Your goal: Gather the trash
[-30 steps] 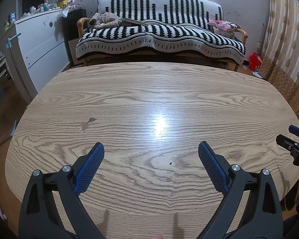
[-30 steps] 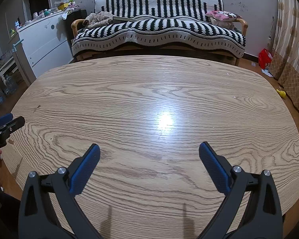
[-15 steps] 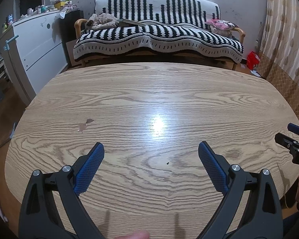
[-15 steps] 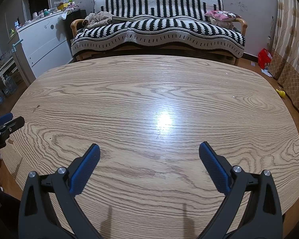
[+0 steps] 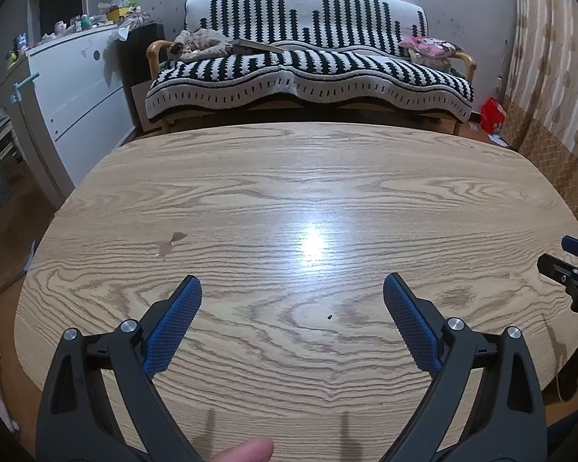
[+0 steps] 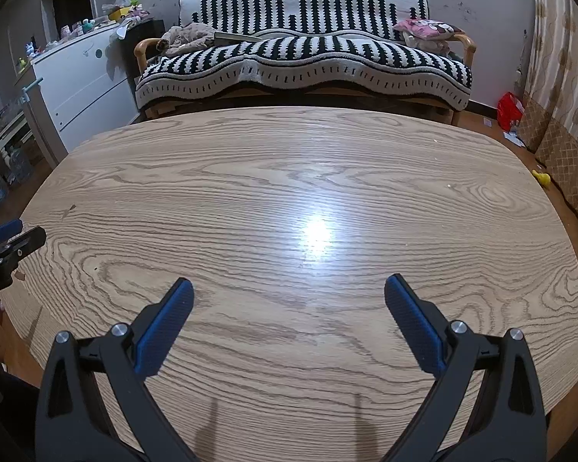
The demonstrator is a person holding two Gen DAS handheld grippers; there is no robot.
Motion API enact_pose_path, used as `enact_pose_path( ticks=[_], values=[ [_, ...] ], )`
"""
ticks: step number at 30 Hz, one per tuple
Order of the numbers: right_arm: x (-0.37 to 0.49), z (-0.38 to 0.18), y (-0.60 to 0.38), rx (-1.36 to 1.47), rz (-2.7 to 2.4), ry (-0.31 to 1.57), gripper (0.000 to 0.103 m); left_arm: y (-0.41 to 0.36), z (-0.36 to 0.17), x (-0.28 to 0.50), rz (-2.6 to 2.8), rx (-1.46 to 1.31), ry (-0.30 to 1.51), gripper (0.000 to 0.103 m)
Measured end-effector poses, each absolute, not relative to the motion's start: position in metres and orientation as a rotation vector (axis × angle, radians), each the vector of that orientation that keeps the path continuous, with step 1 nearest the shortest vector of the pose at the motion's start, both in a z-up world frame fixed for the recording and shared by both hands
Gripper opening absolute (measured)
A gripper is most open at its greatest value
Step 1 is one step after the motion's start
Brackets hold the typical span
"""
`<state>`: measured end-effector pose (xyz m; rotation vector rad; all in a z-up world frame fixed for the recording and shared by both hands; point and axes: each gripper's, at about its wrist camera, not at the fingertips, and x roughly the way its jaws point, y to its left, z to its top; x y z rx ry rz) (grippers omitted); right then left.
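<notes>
In the left wrist view, we see the left gripper (image 5: 292, 288) held above the near edge of the wooden table (image 5: 289, 177), its blue-padded fingers (image 5: 173, 327) spread wide apart and gripping nothing. A small dark speck (image 5: 330, 317) lies on the wood between them, and a brown stain (image 5: 171, 241) sits toward the left edge. A fingertip (image 5: 246, 449) shows at the bottom.

In the right wrist view, the right gripper (image 6: 289, 290) likewise hangs over the near edge, jaws apart and empty. We cannot make out any trash on the table; a red bag (image 6: 511, 111) sits on the floor beyond the far right corner, by the striped sofa (image 6: 300, 57).
</notes>
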<state>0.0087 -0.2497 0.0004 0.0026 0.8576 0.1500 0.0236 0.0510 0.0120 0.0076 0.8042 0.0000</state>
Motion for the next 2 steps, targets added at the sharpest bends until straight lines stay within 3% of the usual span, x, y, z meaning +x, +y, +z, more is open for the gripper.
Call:
enact_pose_path(
  ticks=[2],
  values=[
    [0.0087, 0.0009, -0.2518, 0.004, 0.150, 0.857, 0.096, 0.0528, 0.0112, 0.0239, -0.005, -0.001, 0.810, 0.092]
  ],
)
